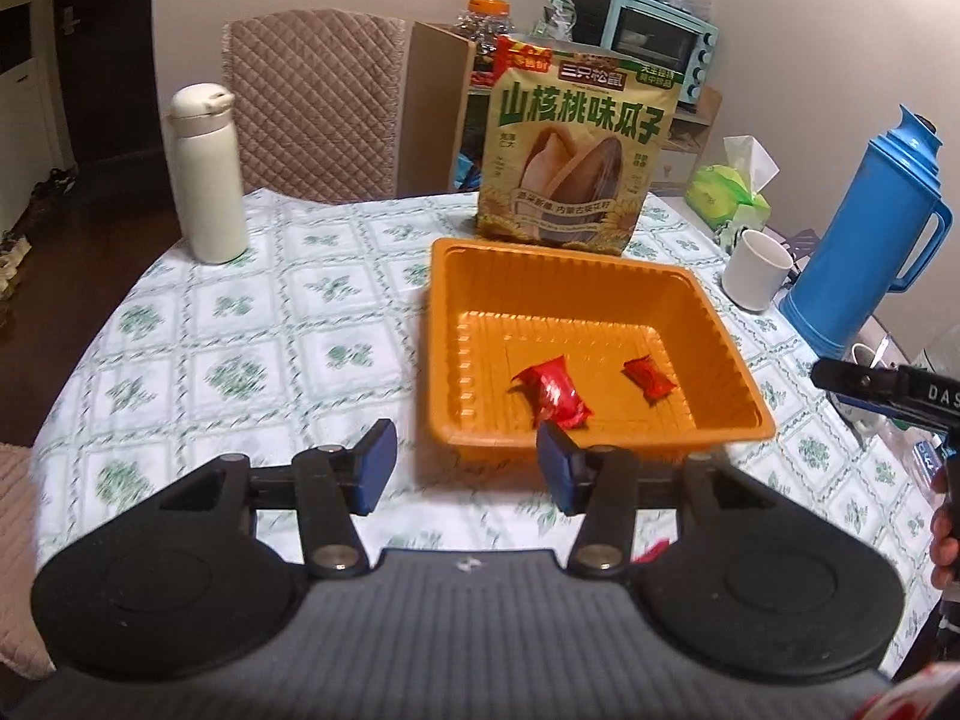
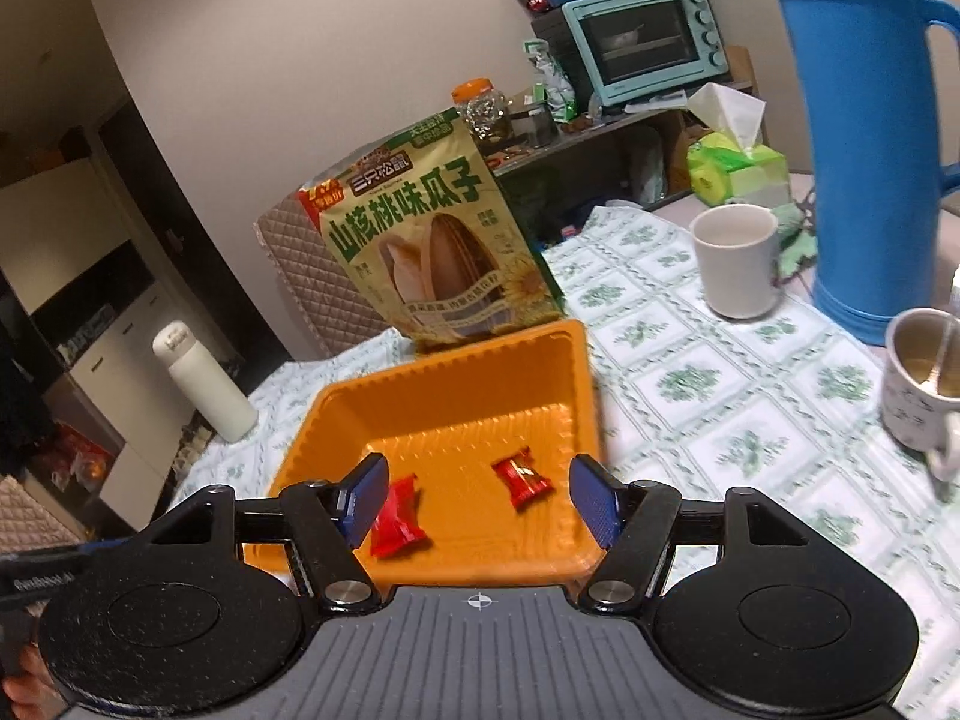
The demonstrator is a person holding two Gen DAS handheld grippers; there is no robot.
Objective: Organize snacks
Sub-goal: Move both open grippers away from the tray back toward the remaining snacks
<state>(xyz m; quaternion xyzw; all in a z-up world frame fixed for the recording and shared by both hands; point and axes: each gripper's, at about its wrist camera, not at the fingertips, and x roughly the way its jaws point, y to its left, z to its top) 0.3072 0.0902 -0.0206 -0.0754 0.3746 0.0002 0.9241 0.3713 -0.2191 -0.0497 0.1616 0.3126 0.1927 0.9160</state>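
Note:
An orange plastic tray [image 1: 708,300] sits on the patterned tablecloth and holds two red wrapped candies: a larger one [image 1: 552,391] and a smaller one [image 1: 649,379]. A sunflower-seed bag [image 1: 579,147] stands upright behind the tray. My left gripper [image 1: 465,468] is open and empty, above the table at the tray's near-left corner. My right gripper [image 2: 477,498] is open and empty, above the near part of the tray [image 2: 447,372]; the larger candy [image 2: 396,519] lies by its left finger and the smaller candy [image 2: 522,480] lies between the fingers. The bag [image 2: 435,246] shows there too.
A white bottle [image 1: 207,174] stands at the left. A white mug [image 1: 757,269], blue thermos [image 1: 870,228] and green tissue pack [image 1: 729,192] stand at the right. A steel cup with a spoon [image 2: 927,378] is near the right gripper. A padded chair [image 1: 312,102] is behind the table.

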